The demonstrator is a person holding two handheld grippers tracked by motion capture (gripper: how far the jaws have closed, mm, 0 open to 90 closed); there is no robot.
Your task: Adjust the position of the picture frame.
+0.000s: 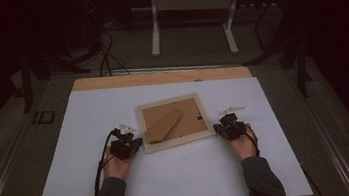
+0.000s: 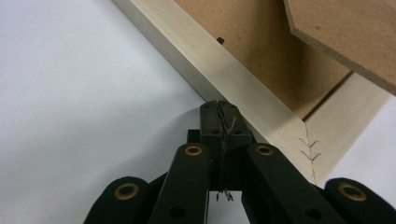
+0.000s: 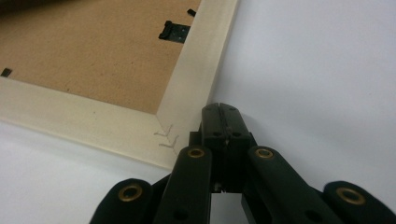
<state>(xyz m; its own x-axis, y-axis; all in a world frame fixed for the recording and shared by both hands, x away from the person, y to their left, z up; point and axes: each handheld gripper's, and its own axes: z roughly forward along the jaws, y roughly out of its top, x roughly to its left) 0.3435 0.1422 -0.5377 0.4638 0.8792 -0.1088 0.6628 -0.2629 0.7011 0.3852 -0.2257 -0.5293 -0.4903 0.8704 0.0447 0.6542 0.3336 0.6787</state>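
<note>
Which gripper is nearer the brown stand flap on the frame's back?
Left. The left gripper sits just beside the flap; the right gripper is across the frame.

A pale wooden frame [image 1: 174,123] lies face down (brown backing up, its stand [image 1: 165,125] folded flat), slightly skewed, mid-sheet between both hands.

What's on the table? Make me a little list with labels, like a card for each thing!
main thing: picture frame, lying face down, pale wood border
back of frame: brown backing board with a stand flap on it
small parts: black clip on the backing board
surface: white sheet on a wooden table
left gripper: jaws shut, holding nothing, tip at the frame's left edge near its near corner
right gripper: jaws shut, holding nothing, tip at the frame's right edge near its near corner
</note>
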